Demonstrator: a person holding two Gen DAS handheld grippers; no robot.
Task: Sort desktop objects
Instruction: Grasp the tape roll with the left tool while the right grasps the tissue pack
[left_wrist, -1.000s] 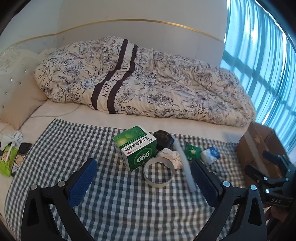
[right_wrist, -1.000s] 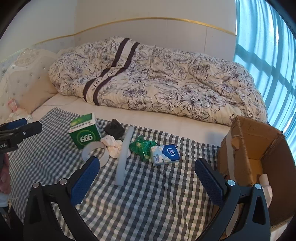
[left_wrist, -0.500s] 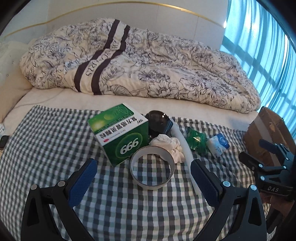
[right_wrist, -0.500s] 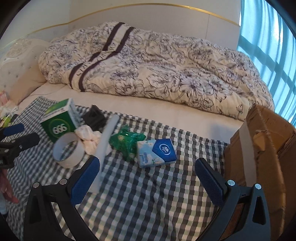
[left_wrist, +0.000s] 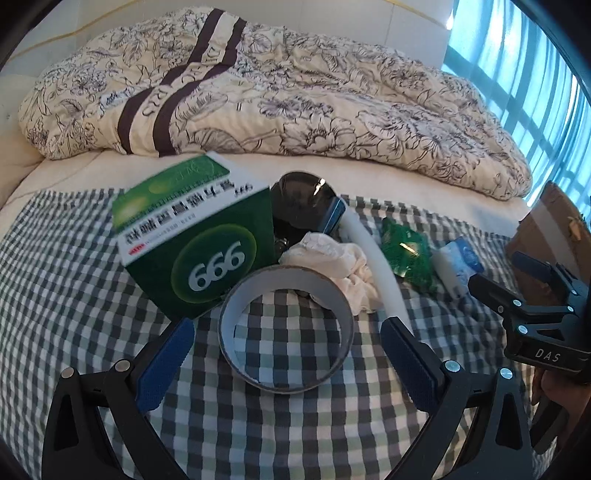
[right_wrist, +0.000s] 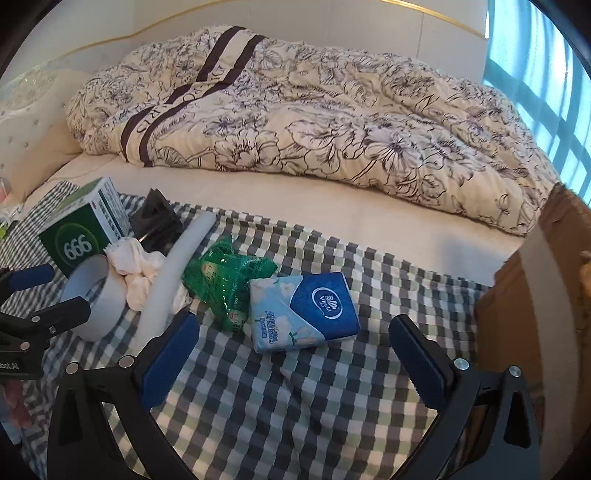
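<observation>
On the checked cloth (left_wrist: 258, 424) lies a grey tape roll (left_wrist: 286, 328), and my left gripper (left_wrist: 286, 365) stands open with its blue pads either side of the roll's near rim. Behind the roll are a green box marked 999 (left_wrist: 195, 236), a dark glossy object (left_wrist: 303, 199), a crumpled white cloth (left_wrist: 332, 258), a white foam tube (left_wrist: 373, 258) and a green wrapper (left_wrist: 406, 254). My right gripper (right_wrist: 291, 356) is open just in front of a blue tissue pack (right_wrist: 303, 310), with the green wrapper (right_wrist: 225, 280) to its left.
A cardboard box (right_wrist: 535, 314) stands open at the right edge of the cloth. A floral duvet (right_wrist: 295, 110) is heaped on the bed behind. The right gripper's body (left_wrist: 535, 321) shows at the right of the left wrist view.
Both grippers have moved forward and down toward the objects. The tape roll now sits between the left pads, and the tissue pack is close in front of the right gripper.
</observation>
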